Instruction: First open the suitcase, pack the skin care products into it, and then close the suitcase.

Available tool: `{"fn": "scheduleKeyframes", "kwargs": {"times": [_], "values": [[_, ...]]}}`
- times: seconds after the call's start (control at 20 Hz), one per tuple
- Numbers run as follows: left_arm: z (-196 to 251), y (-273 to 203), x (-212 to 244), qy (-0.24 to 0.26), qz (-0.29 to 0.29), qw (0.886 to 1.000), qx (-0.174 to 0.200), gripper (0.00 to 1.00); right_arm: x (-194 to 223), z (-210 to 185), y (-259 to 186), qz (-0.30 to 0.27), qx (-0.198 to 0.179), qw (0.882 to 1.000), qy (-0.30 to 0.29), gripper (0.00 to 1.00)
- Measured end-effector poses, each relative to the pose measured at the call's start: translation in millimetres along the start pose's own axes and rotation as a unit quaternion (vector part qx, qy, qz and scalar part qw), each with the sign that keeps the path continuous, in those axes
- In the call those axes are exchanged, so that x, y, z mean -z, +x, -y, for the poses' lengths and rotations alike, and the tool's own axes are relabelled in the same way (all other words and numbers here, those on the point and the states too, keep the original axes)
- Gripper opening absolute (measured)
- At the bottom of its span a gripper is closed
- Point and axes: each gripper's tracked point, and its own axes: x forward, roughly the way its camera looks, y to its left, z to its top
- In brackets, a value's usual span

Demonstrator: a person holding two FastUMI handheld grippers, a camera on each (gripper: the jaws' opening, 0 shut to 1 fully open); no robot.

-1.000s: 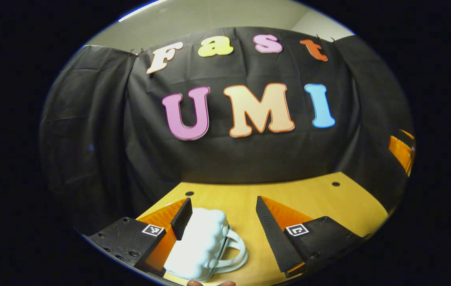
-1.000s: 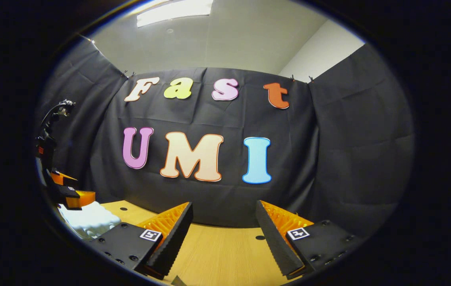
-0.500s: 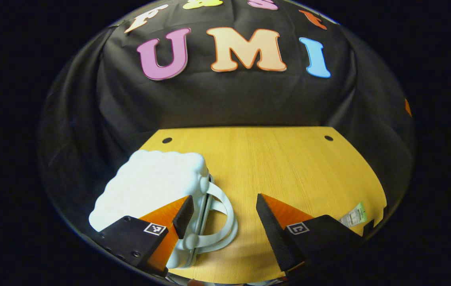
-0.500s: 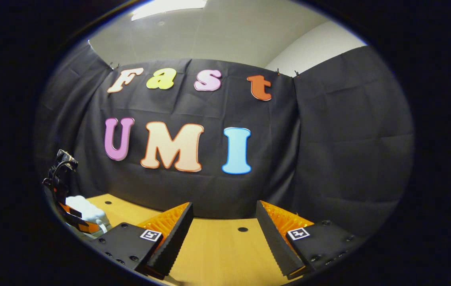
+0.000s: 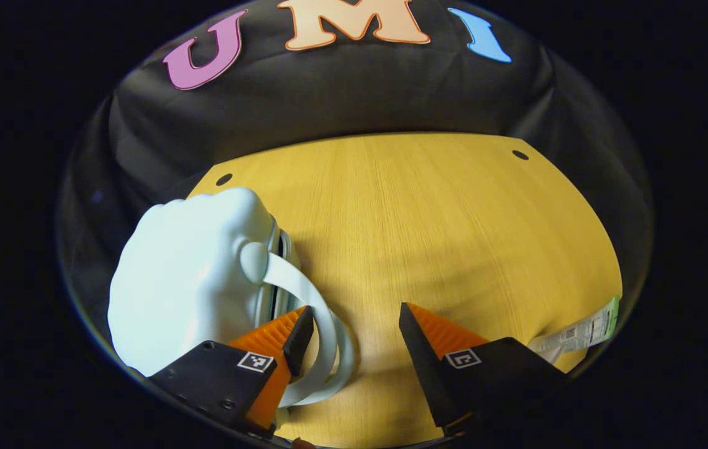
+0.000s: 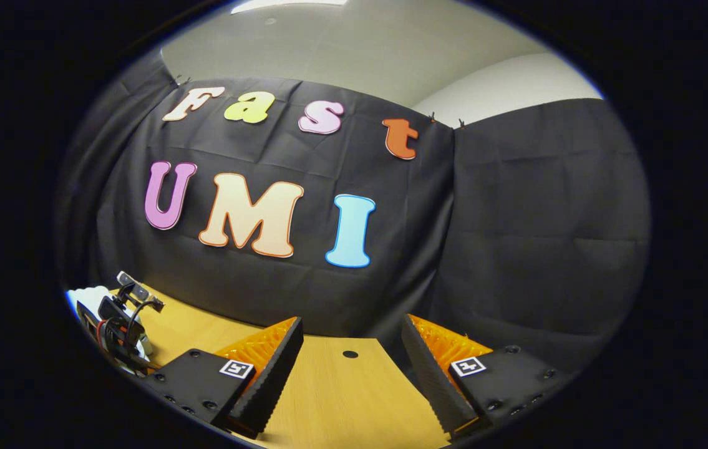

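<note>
A small pale-blue suitcase with a bumpy shell lies shut on the wooden table at the left. Its looped handle curves out toward me. My left gripper is open just above the table, its left finger against the handle's loop and the seam, its right finger over bare wood. A skin care sachet lies at the table's right edge. My right gripper is open and held level above the table, nothing between its fingers. In the right gripper view the left gripper and a bit of the suitcase show far left.
Black cloth walls close the table on the back and sides. Two small holes mark the table's far corners. Bare wood stretches between the suitcase and the sachet.
My left gripper has tipped down and come closer to the suitcase, so its left finger now sits at the handle. My right gripper has swung slightly to the right.
</note>
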Motion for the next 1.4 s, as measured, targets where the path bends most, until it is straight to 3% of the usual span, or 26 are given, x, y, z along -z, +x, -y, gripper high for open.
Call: {"fn": "scheduleKeyframes", "kwargs": {"times": [0.25, 0.3, 0.35, 0.55, 0.65, 0.7, 0.75, 0.8, 1.0, 1.15, 1.4], "values": [[-5.8, 1.1, 5.1, 0.006, 0.0, 1.0, -0.015, 0.78, -5.4, -11.4, -4.4, 0.014, -0.009, 1.0, -0.012, 0.98], [-6.8, -0.1, 9.0, 0.001, -0.002, 1.0, -0.018, 0.7, -3.4, -13.2, -4.7, 0.012, -0.01, 1.0, -0.01, 0.98], [-6.1, -0.1, 11.6, -0.002, -0.003, 1.0, -0.018, 0.76, -1.6, -14.7, -5.5, 0.009, -0.012, 1.0, -0.007, 0.98], [-9.8, 6.6, 28.3, 0.018, -0.034, 0.999, -0.019, 0.55, 0.6, -16.8, -7.4, 0.006, -0.016, 1.0, 0.004, 1.0], [-13.9, 8.5, 26.7, 0.026, -0.037, 0.999, -0.024, 0.38, 0.5, -17.2, -7.9, 0.009, -0.017, 1.0, 0.004, 0.98], [-19.9, 8.5, 26.8, 0.034, -0.039, 0.998, -0.028, 0.24, 1.5, -18.2, -8.7, 0.01, -0.02, 1.0, 0.005, 0.98], [-17.6, 10.5, 26.2, 0.035, -0.042, 0.998, -0.021, 0.21, 1.4, -18.8, -8.8, 0.011, -0.021, 1.0, 0.005, 0.98], [-17.6, 5.7, 27.1, 0.035, -0.05, 0.998, -0.012, 0.09, 2.3, -19.6, -9.1, 0.011, -0.023, 1.0, 0.006, 0.98], [-13.6, -6.0, 18.4, 0.015, -0.058, 0.998, 0.023, 0.01, 2.4, -22.8, -10.5, 0.015, -0.028, 0.999, 0.021, 0.98], [-11.1, -25.8, -0.7, 0.04, -0.03, 0.999, 0.015, 0.0, 2.3, -24.2, -9.7, 0.017, -0.032, 0.999, 0.027, 0.98], [-18.4, -54.8, -22.7, 0.036, 0.005, 0.999, 0.021, 0.0, 4.6, -44.6, -6.2, 0.016, -0.054, 0.998, 0.038, 0.99]]}}
